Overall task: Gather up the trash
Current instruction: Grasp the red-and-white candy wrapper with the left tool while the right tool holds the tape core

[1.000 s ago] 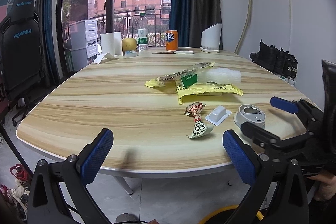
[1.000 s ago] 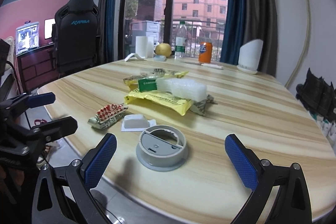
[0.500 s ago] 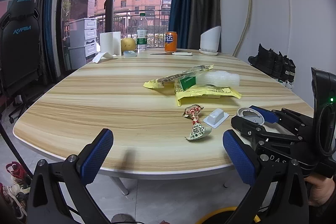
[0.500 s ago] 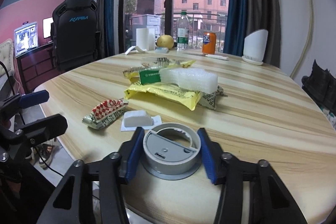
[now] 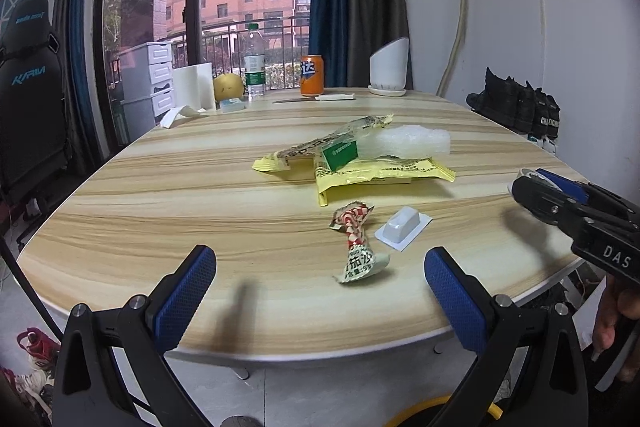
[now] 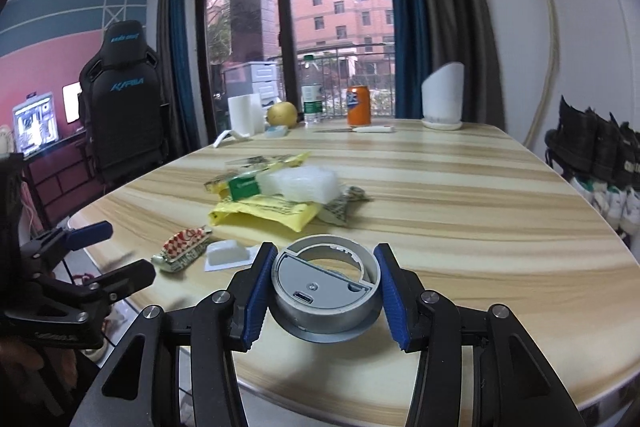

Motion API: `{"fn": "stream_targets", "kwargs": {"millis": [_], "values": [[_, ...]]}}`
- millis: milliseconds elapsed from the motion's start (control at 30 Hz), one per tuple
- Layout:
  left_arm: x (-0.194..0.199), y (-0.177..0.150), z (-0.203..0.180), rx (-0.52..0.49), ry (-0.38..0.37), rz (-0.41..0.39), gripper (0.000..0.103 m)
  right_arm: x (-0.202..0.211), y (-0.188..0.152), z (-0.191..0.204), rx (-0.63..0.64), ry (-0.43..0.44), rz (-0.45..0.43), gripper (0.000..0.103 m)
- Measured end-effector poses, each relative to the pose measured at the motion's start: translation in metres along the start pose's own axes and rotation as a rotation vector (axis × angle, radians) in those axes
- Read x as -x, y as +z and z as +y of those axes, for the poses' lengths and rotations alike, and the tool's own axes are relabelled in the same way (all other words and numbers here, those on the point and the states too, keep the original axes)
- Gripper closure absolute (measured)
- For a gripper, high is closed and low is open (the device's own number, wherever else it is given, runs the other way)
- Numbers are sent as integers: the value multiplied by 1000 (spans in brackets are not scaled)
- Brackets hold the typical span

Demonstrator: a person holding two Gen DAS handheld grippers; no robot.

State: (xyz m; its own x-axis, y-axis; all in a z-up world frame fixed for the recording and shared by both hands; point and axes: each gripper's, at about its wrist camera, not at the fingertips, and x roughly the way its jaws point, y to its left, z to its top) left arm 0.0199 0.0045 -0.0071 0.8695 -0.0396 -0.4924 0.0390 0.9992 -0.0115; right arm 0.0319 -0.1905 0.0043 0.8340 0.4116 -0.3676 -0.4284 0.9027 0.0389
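Note:
My right gripper (image 6: 325, 267) is shut on a grey round device (image 6: 320, 295), pads pressing both sides, and holds it just above the wooden table (image 6: 460, 227). In the left wrist view the right gripper (image 5: 548, 193) hangs over the table's right edge. My left gripper (image 5: 318, 255) stands open at the near edge with nothing between its fingers. Just beyond it lie a red-and-white checked wrapper (image 5: 354, 239) and a white plastic blister (image 5: 402, 227). Farther back, yellow wrappers (image 5: 380, 169), a green box (image 5: 340, 153) and clear bubble plastic (image 5: 408, 143) form a pile.
At the table's far end stand an orange can (image 5: 312, 75), a water bottle (image 5: 254, 67), a white lamp (image 5: 390, 67), a paper roll (image 5: 194, 85) and a pear (image 5: 228, 87). A black gaming chair (image 5: 28, 99) is left. A yellow rim (image 5: 440, 407) shows on the floor.
The right gripper closed around the grey round device, then lifted it off the table and drew it toward the right edge. The left gripper stayed open and nearly still.

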Motion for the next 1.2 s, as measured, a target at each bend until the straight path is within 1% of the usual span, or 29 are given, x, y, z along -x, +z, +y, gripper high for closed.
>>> {"fn": "stream_targets", "kwargs": {"millis": [67,100,167,267,400,467,533,567,600,633,667,700,733,767,800,833,867,933,1200], "values": [[-3,0,-2,-13,-3,8,1,1,0,-4,-10,-1,2,55],[-3,-1,-3,-21,21,2,1,1,0,-5,-12,-2,1,55],[-3,-2,-3,-19,36,-2,1,2,1,-6,-18,0,1,55],[-4,-2,-3,-16,34,4,1,5,0,-6,-16,4,-4,55],[-8,-2,-3,-21,23,33,2,5,0,-7,-15,3,-3,55],[-8,-2,-3,-16,16,31,5,5,1,-9,-21,3,-3,55],[-8,-2,-4,-16,10,34,21,5,1,-9,-25,2,-4,55],[-9,-2,-4,-15,6,39,23,4,1,-9,-26,2,-4,55],[-9,-3,-4,-14,1,45,28,4,1,-9,-24,1,-3,55],[-11,-3,-4,-15,4,50,36,4,1,-9,-21,1,-2,55],[-12,-3,-4,-14,-3,54,39,4,1,-10,-20,2,-2,55],[-12,-2,-4,-9,-10,55,48,4,0,-9,-19,2,-1,55],[-13,-2,-4,-7,-17,56,58,4,1,-9,-15,0,0,55],[-13,-1,-5,-7,-26,57,64,3,0,-10,-14,-1,1,55],[-12,-1,-5,-3,-34,58,74,3,1,-9,-13,-1,3,55],[-12,-1,-6,0,-43,58,83,3,0,-9,-12,-2,3,55],[-11,-1,-6,2,-45,56,83,3,0,-8,-11,-1,4,55],[-10,0,-6,13,-63,51,89,3,0,-8,-9,0,6,55],[8,8,5,76,-115,-11,90,-2,-2,-4,-5,24,33,55]]}}
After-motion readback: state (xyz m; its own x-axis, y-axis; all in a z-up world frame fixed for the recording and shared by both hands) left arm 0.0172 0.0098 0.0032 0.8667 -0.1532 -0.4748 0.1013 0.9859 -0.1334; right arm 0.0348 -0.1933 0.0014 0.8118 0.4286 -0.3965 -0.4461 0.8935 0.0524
